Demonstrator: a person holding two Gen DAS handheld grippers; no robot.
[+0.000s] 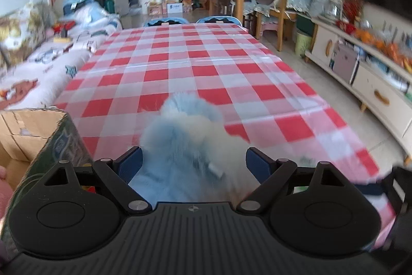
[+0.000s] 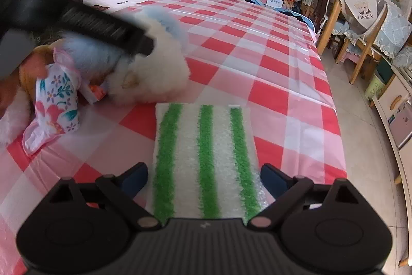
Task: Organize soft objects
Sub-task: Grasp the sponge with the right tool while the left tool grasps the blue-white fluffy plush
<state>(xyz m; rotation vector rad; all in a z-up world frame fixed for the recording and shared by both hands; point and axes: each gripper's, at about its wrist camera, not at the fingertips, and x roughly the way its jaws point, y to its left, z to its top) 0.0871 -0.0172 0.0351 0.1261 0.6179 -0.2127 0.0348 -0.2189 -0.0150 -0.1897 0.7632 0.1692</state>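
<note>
A fluffy blue-and-white plush toy point(image 1: 185, 141) lies on the red-and-white checked tablecloth point(image 1: 195, 63) between the wide-open fingers of my left gripper point(image 1: 193, 163); the pads do not press it. In the right wrist view the same plush point(image 2: 154, 68) lies under the left gripper point(image 2: 85, 22). A green-and-white striped towel point(image 2: 206, 153) lies flat between the open fingers of my right gripper point(image 2: 204, 178). A plush doll in a floral dress point(image 2: 54, 99) lies at the left.
An open cardboard box point(image 1: 33, 135) stands at the table's near left corner. A sofa with bedding point(image 1: 43, 58) runs along the left. A low cabinet point(image 1: 365, 74) stands to the right, with chairs point(image 1: 273, 9) and clutter beyond the table's far end.
</note>
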